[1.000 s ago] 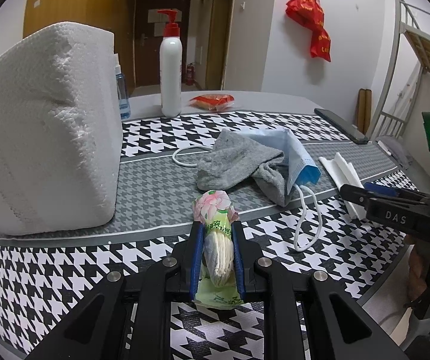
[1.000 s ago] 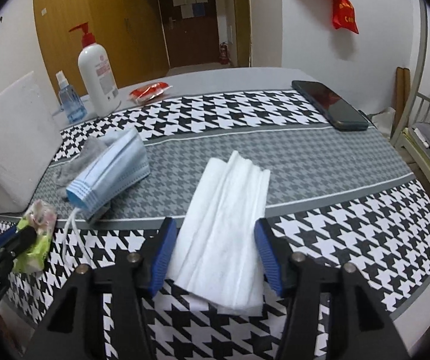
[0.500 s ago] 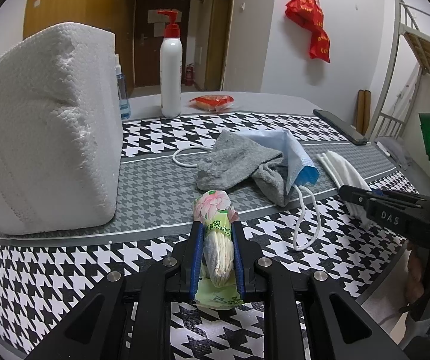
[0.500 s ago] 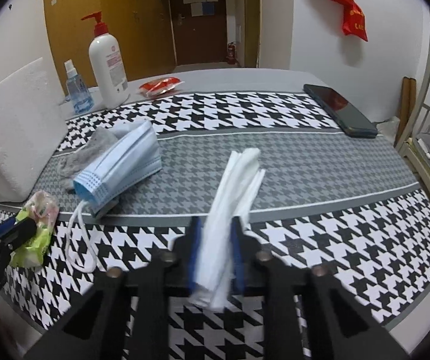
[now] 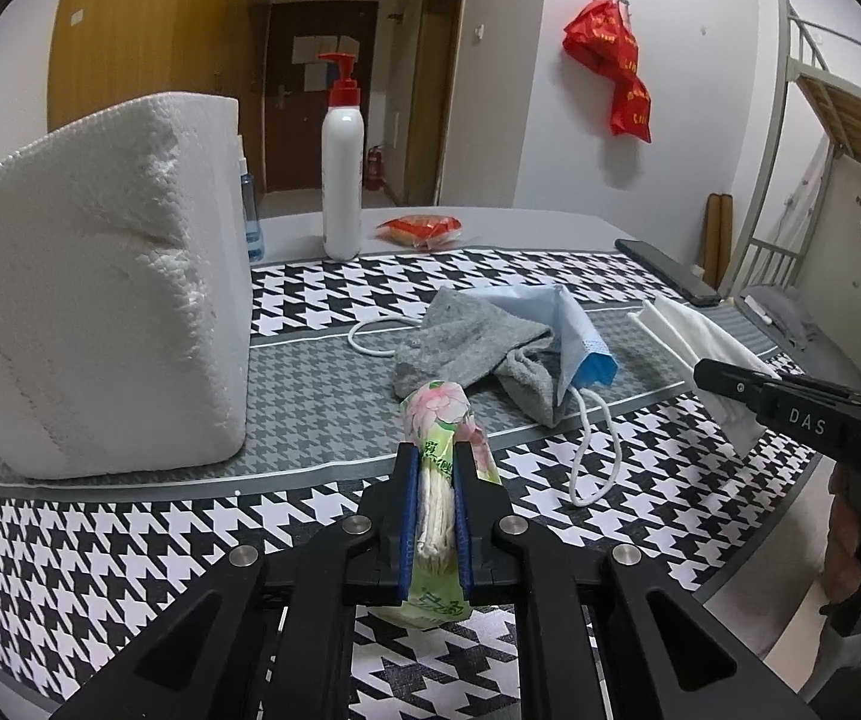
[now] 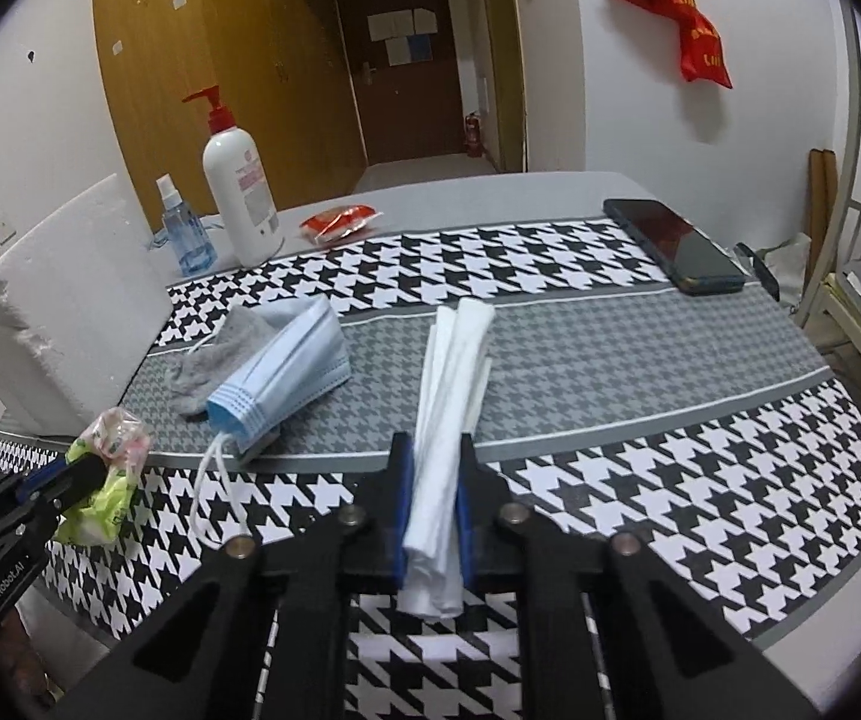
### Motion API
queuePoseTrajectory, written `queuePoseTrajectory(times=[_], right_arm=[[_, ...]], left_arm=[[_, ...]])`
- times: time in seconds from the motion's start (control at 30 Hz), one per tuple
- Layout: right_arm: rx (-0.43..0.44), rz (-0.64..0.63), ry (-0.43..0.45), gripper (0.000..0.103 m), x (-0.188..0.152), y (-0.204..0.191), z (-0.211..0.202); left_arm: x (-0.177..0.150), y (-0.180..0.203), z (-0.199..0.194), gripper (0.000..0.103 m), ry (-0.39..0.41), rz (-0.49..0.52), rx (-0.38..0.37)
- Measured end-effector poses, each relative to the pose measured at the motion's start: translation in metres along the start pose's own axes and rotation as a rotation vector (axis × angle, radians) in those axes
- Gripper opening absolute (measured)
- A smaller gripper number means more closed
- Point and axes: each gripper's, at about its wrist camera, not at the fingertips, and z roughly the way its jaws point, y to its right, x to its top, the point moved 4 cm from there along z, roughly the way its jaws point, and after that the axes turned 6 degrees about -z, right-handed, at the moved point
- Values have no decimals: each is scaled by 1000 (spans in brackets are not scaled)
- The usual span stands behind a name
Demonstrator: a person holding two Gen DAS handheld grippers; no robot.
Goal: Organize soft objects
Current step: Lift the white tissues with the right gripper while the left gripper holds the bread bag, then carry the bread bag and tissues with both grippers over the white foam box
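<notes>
The table (image 6: 640,348) carries a houndstooth cloth (image 6: 670,480) in black, white and grey. A big white foam block (image 5: 100,324) stands at the table's left edge, as it did a second ago. A white pump bottle (image 6: 241,204) and a small blue spray bottle (image 6: 181,234) stand near the far left corner, a red packet (image 6: 340,222) lies just beside them, and a dark phone (image 6: 676,246) lies toward the far right corner; none of these has shifted.

On the grey band in the middle lies a grey sock (image 5: 466,342) with a blue face mask (image 6: 286,372) resting partly over it, its white ear loop trailing toward the near edge, unchanged.

The folded white tissue (image 6: 448,420) has changed most. A second ago it lay flat and spread between wide-open jaws; the right gripper (image 6: 435,510) has since clamped on its near end, squeezing it into a narrow bundle whose far end points toward the middle of the table. In the left wrist view that end is raised above the cloth.

The left gripper (image 5: 435,510) is pressed tight on a small pack of tissues (image 5: 437,480) in a green floral wrapper, held at the near left edge as before, its grip a touch firmer.
</notes>
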Motion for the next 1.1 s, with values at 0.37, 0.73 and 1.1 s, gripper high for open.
queuePoseTrajectory(times=[0.37, 0.73, 1.1], right_arm=[[-11, -3, 54, 16, 5, -5, -22], [-3, -27, 112, 16, 12, -21, -47], [-11, -45, 45, 19, -3, -25, -42]], left_arm=[[6, 1, -19, 11, 56, 22, 9], [19, 0, -38, 11, 121, 43, 8], [21, -6, -42, 11, 134, 37, 14]])
